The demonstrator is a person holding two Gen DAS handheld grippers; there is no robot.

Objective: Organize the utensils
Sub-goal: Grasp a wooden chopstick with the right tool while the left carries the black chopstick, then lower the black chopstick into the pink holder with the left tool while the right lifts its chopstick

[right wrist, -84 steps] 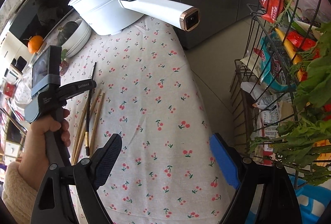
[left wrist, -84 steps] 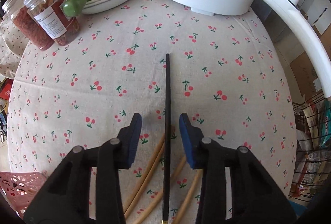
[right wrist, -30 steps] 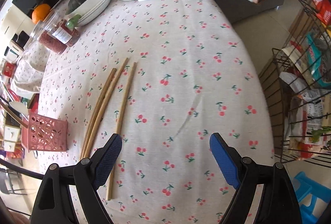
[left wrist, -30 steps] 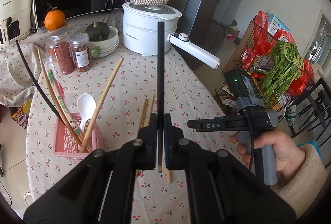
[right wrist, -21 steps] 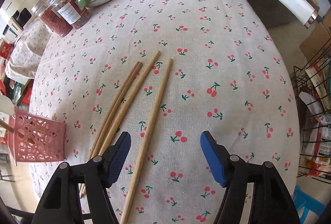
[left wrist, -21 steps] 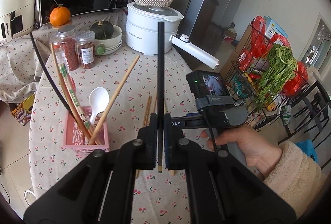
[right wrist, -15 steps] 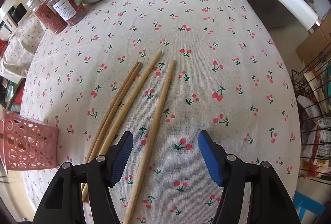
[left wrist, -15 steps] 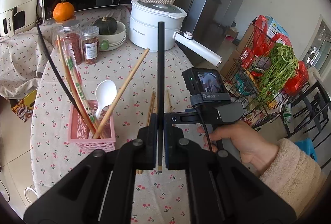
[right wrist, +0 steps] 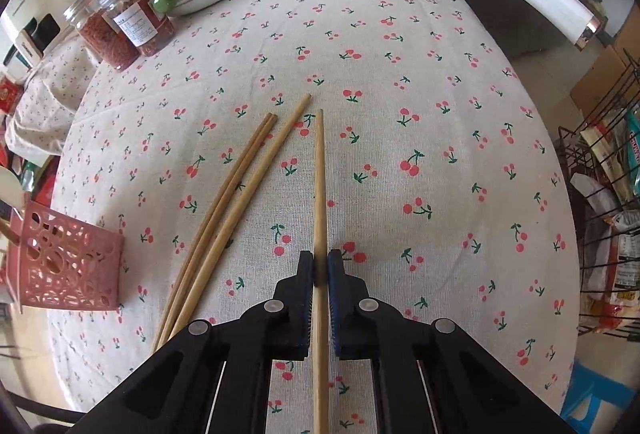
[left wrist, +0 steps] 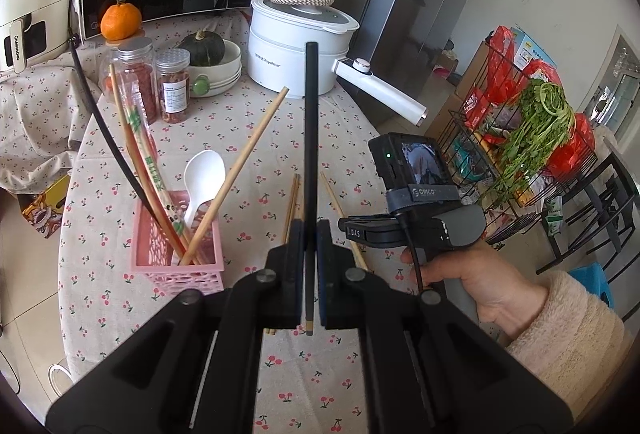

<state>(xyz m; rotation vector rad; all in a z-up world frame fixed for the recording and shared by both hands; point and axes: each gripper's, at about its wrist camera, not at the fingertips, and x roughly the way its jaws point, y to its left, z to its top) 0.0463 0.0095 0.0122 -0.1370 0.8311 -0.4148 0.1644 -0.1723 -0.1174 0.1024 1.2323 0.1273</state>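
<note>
I am holding a black chopstick [left wrist: 310,137] clamped upright in the left gripper [left wrist: 310,234], above the table beside the pink basket [left wrist: 176,270]. The right gripper [right wrist: 320,266] has just been closing and is now pinching a wooden chopstick [right wrist: 319,185] lying on the tablecloth [right wrist: 420,105], just beside three others [right wrist: 236,189].

The right gripper [right wrist: 320,274] has just closed on a pale wooden chopstick [right wrist: 319,173] lying on the cherry-print tabletop [right wrist: 440,137]. Three more wooden chopsticks [right wrist: 228,209] lie just left (a pink perforated plastic basket [right wrist: 64,266] beyond them).
</note>
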